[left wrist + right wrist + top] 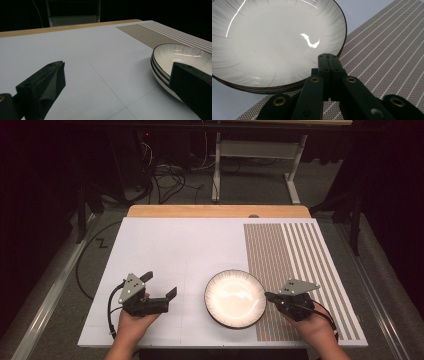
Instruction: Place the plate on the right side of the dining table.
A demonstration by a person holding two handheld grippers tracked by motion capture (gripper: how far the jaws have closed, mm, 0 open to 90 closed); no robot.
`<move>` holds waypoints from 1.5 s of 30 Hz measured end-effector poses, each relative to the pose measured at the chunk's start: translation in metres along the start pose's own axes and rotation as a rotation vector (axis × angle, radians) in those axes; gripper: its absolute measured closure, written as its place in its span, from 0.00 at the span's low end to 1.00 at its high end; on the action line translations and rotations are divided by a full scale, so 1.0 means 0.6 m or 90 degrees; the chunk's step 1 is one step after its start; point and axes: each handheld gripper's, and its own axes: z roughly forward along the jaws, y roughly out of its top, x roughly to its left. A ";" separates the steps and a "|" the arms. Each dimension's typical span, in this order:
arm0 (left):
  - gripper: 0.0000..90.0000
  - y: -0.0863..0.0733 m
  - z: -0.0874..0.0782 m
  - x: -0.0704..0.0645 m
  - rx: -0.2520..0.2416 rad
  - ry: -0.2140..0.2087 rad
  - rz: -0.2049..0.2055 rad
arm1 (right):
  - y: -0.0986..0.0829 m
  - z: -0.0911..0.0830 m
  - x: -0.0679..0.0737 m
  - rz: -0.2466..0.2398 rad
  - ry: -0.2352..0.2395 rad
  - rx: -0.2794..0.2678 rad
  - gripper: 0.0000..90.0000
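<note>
We see a round, shallow bowl (235,298) sitting on the near middle of a table (170,250), its right edge lapping over a woven mat (295,265). The bowl is glossy white ceramic with a thin dark rim and fine grey lines fanning toward the edge; bright streaks of light glint on its glaze. In the left gripper view the bowl (182,60) shows doubled dark bands along its side, so it may be a stack of two, though we cannot tell for sure.

The table has a smooth, matte white top marked with faint thin grid lines, and a strip of pale wood (220,211) runs along its far edge. The mat is a fine brown mesh with white stripes, narrow on the left part and broader toward the right.

The left gripper (161,288), matte black with a grey triangular plate, is held over the bare white top to the left of the bowl, its jaws spread wide with nothing between them. The right gripper (268,295) points at the bowl's right rim with its jaws pressed together, tips just at the rim (328,57); we cannot tell whether they touch it.

We find no readable writing or labels anywhere.
</note>
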 end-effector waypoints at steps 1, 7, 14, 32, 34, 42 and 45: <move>0.01 0.000 0.000 0.000 0.000 0.000 0.000 | 0.001 0.000 0.001 -0.004 -0.003 0.003 1.00; 0.01 0.002 0.000 -0.001 0.000 -0.001 0.004 | 0.005 0.001 0.007 -0.018 -0.018 0.012 1.00; 0.01 0.002 0.001 -0.002 0.000 -0.001 0.004 | 0.007 0.001 0.010 -0.025 -0.024 0.018 1.00; 0.01 0.003 0.001 -0.002 0.001 -0.003 0.005 | 0.013 0.014 0.021 -0.035 -0.004 0.015 1.00; 0.01 0.003 0.002 -0.002 0.001 -0.002 0.004 | 0.014 0.017 0.023 -0.032 0.001 0.015 1.00; 0.01 0.003 0.002 -0.002 0.001 -0.002 0.005 | 0.015 0.025 0.026 -0.033 0.014 0.009 1.00; 0.01 0.002 0.002 -0.002 0.002 -0.003 0.006 | 0.015 0.027 0.028 -0.035 0.014 0.011 1.00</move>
